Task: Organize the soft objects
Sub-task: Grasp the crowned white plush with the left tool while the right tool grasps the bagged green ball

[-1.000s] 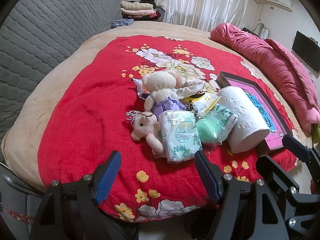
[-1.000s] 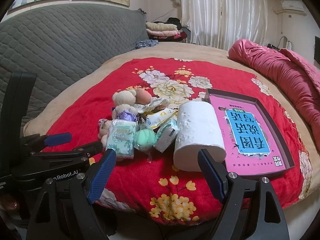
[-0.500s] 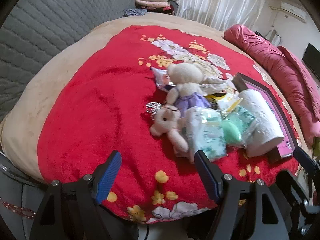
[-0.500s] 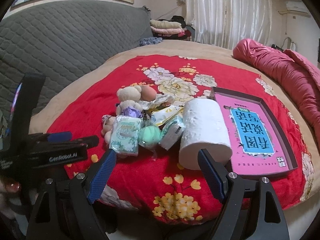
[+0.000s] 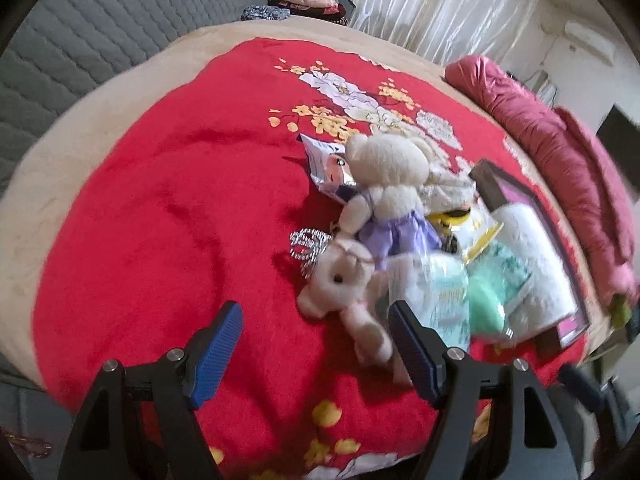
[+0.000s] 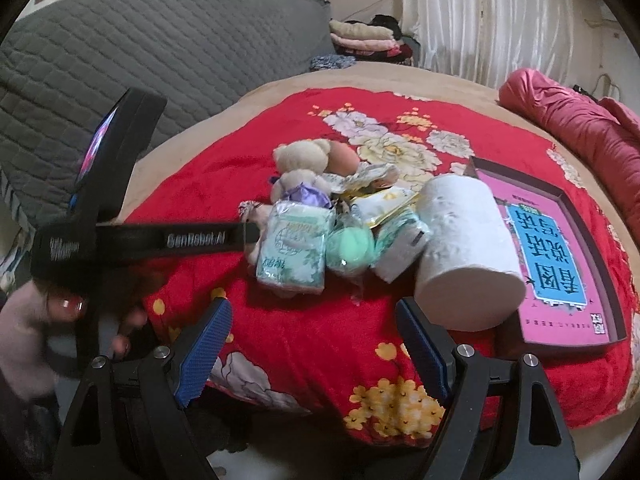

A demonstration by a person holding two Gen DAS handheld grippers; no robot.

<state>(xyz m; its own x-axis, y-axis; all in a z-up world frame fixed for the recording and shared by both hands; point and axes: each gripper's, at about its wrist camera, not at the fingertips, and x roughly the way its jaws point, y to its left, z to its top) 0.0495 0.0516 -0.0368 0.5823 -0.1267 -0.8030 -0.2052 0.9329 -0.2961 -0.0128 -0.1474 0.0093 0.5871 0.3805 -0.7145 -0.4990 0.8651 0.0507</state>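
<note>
A heap of soft things lies on the red flowered blanket (image 5: 160, 200). It holds a cream teddy bear in a purple dress (image 5: 386, 184), a small pink plush with a silver crown (image 5: 340, 280), a green tissue pack (image 6: 294, 242), a mint green ball in plastic (image 6: 348, 246), snack packets (image 6: 384, 202) and a white paper roll (image 6: 466, 248). My left gripper (image 5: 316, 344) is open just short of the pink plush, nothing between its fingers. My right gripper (image 6: 312, 346) is open at the bed's near edge, short of the tissue pack.
A dark tray with a pink and blue sheet (image 6: 560, 252) lies right of the roll. A rolled pink quilt (image 6: 580, 128) runs along the bed's right side. A grey quilted headboard (image 6: 160, 60) and folded clothes (image 6: 364, 38) stand behind. A hand (image 6: 28, 320) holds the left gripper.
My left gripper has moved forward and closer to the pink plush, the heap shifting right in its view. My right gripper has edged closer to the heap. Both stay open.
</note>
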